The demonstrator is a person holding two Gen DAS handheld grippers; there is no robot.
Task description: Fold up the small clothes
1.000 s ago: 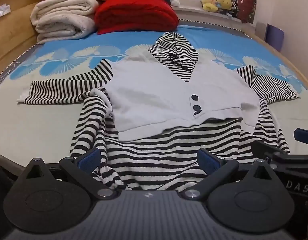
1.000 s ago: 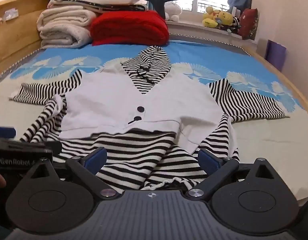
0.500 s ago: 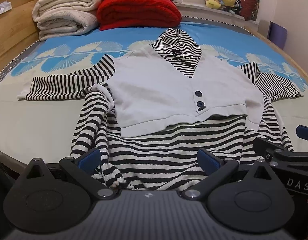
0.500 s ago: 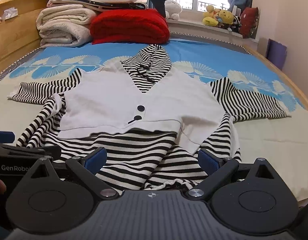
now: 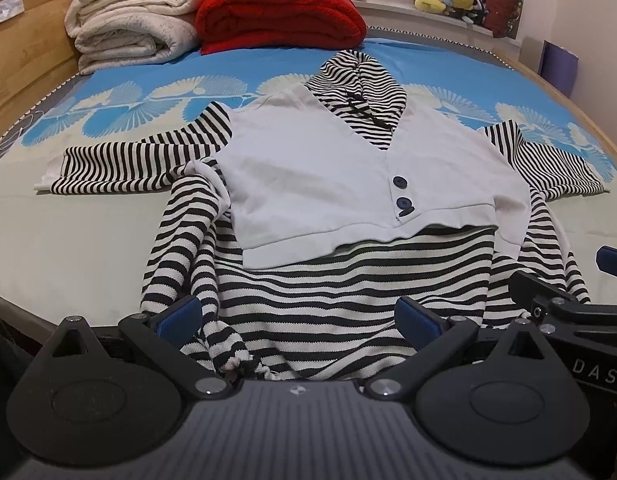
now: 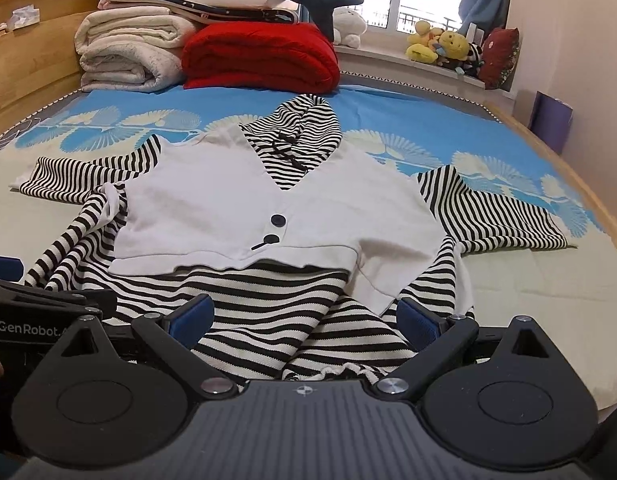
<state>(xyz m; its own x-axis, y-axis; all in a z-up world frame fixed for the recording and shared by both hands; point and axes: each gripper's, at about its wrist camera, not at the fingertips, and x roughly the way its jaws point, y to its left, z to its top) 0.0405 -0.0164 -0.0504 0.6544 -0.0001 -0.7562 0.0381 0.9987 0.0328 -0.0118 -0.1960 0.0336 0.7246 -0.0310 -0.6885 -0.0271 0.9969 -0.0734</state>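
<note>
- Left gripper (image 5: 298,316): jaws spread wide, straddling the hem of the black-and-white striped knit garment (image 5: 348,300).
- Right gripper (image 6: 306,312): likewise spread over the hem, nothing pinched.

Left hand-held gripper (image 5: 298,316) and right hand-held gripper (image 6: 306,316) level, side by side, jaws spread wide.

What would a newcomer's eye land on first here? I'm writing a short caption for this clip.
First, the black-and-white striped hooded garment with its white vest front, spread flat across the middle of the bed. Then the red folded blanket at the bed's far end, beside a stack of cream blankets. Both open grippers, left gripper and right gripper, sit at the garment's near hem.
</note>
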